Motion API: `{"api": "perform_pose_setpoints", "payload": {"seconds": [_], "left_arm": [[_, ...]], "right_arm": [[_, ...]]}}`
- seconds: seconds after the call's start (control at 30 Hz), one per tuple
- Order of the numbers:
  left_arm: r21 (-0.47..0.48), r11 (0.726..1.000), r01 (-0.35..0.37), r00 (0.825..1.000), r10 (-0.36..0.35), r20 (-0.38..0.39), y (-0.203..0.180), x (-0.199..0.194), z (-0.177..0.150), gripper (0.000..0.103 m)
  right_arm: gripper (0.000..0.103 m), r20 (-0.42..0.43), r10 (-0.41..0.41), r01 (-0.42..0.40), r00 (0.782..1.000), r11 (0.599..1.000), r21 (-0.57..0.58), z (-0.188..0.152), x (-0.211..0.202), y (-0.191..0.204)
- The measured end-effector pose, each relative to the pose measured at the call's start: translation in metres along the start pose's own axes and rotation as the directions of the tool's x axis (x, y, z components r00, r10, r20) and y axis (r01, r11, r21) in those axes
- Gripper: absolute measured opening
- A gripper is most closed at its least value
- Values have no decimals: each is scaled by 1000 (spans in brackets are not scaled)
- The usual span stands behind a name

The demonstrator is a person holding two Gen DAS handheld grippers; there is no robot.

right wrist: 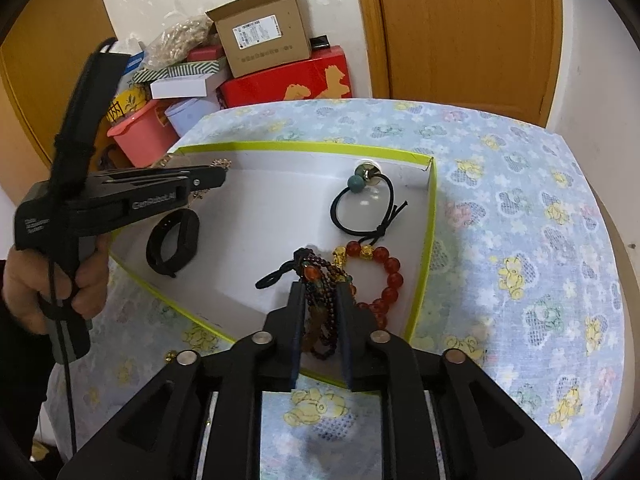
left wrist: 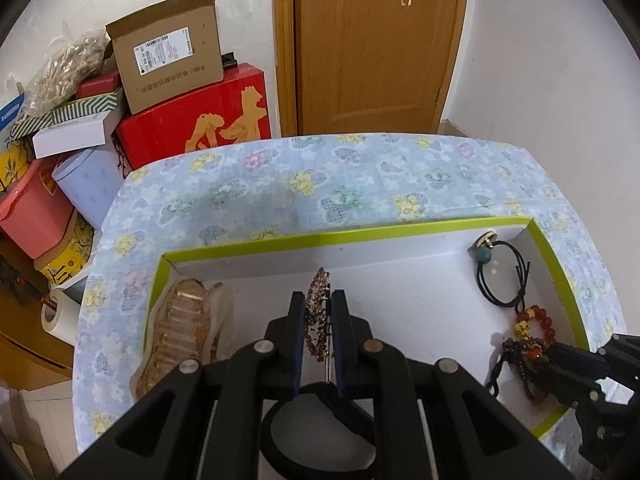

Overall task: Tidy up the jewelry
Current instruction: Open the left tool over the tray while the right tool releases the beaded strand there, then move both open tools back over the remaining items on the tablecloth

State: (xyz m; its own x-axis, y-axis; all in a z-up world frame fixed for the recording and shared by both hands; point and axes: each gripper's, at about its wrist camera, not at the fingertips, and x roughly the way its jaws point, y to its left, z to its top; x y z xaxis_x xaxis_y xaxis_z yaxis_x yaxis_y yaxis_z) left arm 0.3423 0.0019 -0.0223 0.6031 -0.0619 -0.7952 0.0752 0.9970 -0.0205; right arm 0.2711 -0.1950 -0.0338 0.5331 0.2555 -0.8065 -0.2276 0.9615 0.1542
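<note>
A white box with a green rim (left wrist: pixel 360 234) (right wrist: pixel 424 280) sits on the floral tablecloth. My left gripper (left wrist: pixel 318 300) is shut on a dark beaded hair clip (left wrist: pixel 316 312), held above the box floor. A clear amber claw clip (left wrist: pixel 180 332) lies at the box's left end and a black band (left wrist: pixel 316 424) (right wrist: pixel 172 244) lies below the gripper. My right gripper (right wrist: pixel 320 292) is shut on a dark brown bead bracelet (right wrist: pixel 320 316) at the box's near right side. A red bead bracelet (right wrist: pixel 384 280) (left wrist: pixel 536 322) and a black hair tie with teal bead (right wrist: pixel 364 204) (left wrist: pixel 500 272) lie beside it.
The table (left wrist: pixel 320 176) has a blue floral cloth. Stacked boxes, a red box (left wrist: pixel 200 120) and a pink bin (left wrist: pixel 32 216) stand beyond its far left edge. A wooden door (left wrist: pixel 376 44) is behind. A tape roll (left wrist: pixel 56 312) is at the left.
</note>
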Motion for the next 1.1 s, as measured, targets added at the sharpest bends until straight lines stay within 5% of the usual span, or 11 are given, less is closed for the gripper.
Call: {"api": "perform_pose_setpoints", "payload": {"seconds": [0.1,0.37,0.53,1.1], "left_arm": [[4,1000,4,1000,-4,-6,-1,3,0,14],[12,1000,-1,1000,2,-19,-4,7,1,15],[16,1000,18,1000,-18,-11,-6,0,1,30],[-41,994,98,992,-95,88,0,-87,-43,32]], "right_arm": [[30,10,6,-6,1000,1000,-1,0,-4,1],[33,34,11,-11,999,1000,-1,1,-14,3],[38,48,8,-8,999,1000,-1,1,-20,4],[38,117,0,-2,993,1000,18,-32,-80,14]]}}
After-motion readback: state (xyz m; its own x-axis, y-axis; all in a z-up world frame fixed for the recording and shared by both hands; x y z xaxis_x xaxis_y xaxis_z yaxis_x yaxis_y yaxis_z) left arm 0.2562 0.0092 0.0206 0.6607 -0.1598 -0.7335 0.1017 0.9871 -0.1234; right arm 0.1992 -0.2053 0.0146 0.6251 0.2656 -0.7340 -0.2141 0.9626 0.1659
